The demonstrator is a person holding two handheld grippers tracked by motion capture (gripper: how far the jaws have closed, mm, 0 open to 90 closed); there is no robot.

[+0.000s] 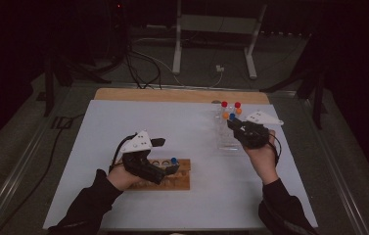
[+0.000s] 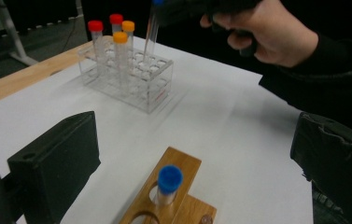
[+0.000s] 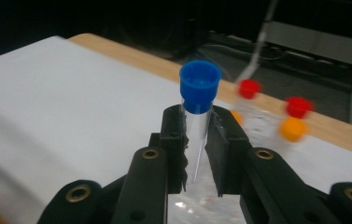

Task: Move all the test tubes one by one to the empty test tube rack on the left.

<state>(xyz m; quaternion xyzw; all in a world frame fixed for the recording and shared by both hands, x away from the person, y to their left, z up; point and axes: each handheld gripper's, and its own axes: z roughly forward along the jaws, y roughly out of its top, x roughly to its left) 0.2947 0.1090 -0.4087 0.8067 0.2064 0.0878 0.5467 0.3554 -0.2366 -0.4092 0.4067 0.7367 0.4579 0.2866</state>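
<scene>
The right gripper [image 3: 196,140] is clamped on a blue-capped test tube [image 3: 197,116], its jaws pinching the clear wall just under the cap, and holds it above the clear plastic rack [image 2: 152,91] at the far right of the bench [image 1: 123,122], where red- and orange-capped tubes [image 2: 120,56] stand upright. The tube looks light, stiff and slick, likely brittle, so a firm but gentle pinch high on the barrel, close under the cap, seems right; squeezing lower on the thin wall could crack it or let it swing. The left gripper [image 1: 165,156] rests with jaws apart around the wooden rack [image 1: 182,178] near the front, where another blue-capped tube [image 2: 169,184] stands in an end hole.
</scene>
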